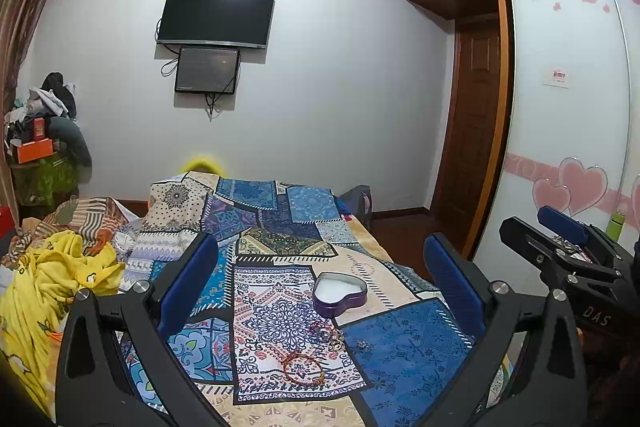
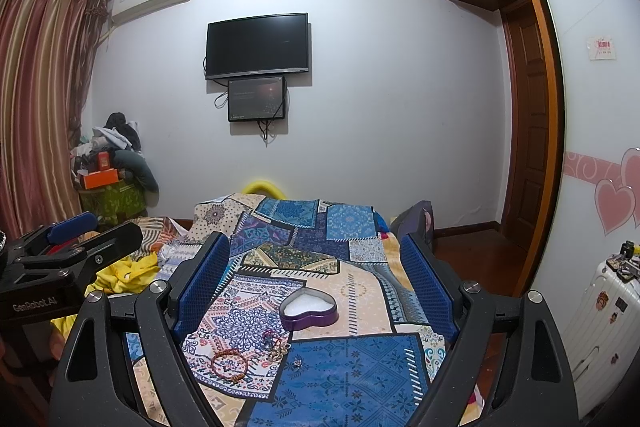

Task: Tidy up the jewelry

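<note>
A purple heart-shaped tin with a white lining sits open on the patterned bedspread; it also shows in the right wrist view. In front of it lie a red cord bracelet, a small pile of beaded and gold pieces and a small silver piece. My left gripper is open and empty, held above and before the jewelry. My right gripper is open and empty, alongside it.
The patchwork bedspread covers the bed. A yellow blanket is heaped on the left. A wardrobe with sliding doors stands on the right, a white suitcase beside it. A TV hangs on the far wall.
</note>
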The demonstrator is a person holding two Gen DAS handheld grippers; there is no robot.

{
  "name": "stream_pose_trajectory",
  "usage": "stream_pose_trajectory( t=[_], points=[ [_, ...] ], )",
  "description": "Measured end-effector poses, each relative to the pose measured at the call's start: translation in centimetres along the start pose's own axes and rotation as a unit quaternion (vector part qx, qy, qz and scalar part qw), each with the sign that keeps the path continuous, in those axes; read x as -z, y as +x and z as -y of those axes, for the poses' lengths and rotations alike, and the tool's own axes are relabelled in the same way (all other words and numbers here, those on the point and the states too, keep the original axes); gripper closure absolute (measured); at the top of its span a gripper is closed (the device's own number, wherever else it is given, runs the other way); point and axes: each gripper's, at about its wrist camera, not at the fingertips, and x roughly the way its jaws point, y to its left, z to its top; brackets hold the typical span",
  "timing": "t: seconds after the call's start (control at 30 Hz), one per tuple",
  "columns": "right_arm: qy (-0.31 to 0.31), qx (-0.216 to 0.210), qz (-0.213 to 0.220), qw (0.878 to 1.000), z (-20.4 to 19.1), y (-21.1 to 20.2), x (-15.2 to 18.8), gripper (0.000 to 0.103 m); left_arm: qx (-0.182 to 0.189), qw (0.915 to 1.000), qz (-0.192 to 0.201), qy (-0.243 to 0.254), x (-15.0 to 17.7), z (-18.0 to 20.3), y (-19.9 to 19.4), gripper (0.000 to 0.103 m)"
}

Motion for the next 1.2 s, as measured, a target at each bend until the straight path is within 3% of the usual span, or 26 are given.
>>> stream_pose_trajectory(
  t=[0.7,0.93,1.2],
  points=[
    [-0.004,0.006,-0.029,1.000,-0.1,1.4,0.7,0.018,-0.005,0.9998,-0.018,-0.001,0.6,-0.6,1.6,0.000],
    [-0.008,0.011,-0.068,0.998,0.2,3.4,2.0,0.018,-0.017,0.9985,-0.052,-0.009,1.7,-2.0,4.0,0.000],
    [-0.013,0.018,-0.147,0.989,1.1,6.7,4.7,0.018,-0.041,0.9928,-0.111,-0.019,4.1,-4.4,7.7,0.000]
  ],
)
